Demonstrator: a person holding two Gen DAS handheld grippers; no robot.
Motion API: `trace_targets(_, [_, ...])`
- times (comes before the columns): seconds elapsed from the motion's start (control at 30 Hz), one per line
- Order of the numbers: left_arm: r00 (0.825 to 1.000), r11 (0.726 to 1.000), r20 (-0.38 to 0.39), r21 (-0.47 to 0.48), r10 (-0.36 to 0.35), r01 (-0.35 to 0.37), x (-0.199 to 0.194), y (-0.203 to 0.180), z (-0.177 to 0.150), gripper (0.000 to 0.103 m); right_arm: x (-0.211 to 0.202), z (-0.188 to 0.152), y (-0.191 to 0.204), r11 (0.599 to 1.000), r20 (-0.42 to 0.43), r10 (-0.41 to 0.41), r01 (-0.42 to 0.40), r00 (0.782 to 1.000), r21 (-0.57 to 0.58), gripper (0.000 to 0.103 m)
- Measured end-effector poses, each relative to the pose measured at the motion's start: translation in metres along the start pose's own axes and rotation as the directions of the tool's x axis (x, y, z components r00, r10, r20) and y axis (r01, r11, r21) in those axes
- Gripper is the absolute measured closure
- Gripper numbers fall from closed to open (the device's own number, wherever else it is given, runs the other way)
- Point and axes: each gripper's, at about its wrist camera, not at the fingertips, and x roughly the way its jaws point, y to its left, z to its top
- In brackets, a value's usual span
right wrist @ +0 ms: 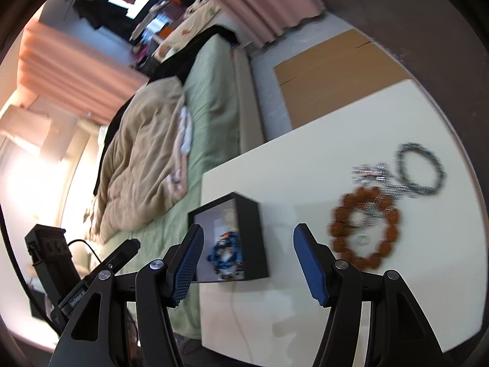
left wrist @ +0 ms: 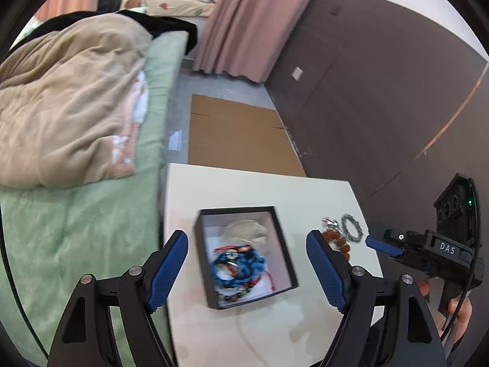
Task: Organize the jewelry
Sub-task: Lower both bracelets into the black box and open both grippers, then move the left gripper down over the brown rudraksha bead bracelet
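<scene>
A black open box with a white inside stands on the white table. In it lie a blue bracelet, dark beads and a beige pouch. My left gripper is open above the box. To the right of the box lie a brown bead bracelet, a silver chain and a grey bead bracelet. My right gripper is open and empty, between the box and the brown bracelet. It also shows in the left wrist view.
A bed with a green cover and a beige blanket runs along the table's left side. Flat cardboard lies on the floor beyond the table. A dark wall is at the right, and a pink curtain hangs behind.
</scene>
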Motion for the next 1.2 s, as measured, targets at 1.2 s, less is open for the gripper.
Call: trace_targets(1.2, [0.934,0.952,-0.335,0.305,0.126,-0.019,0.144,-0.155,-0.031,0.054,-0.068,-0.018,-0.173,0.962,0.151,-0.043,0.001,0.988,0.273,0.041])
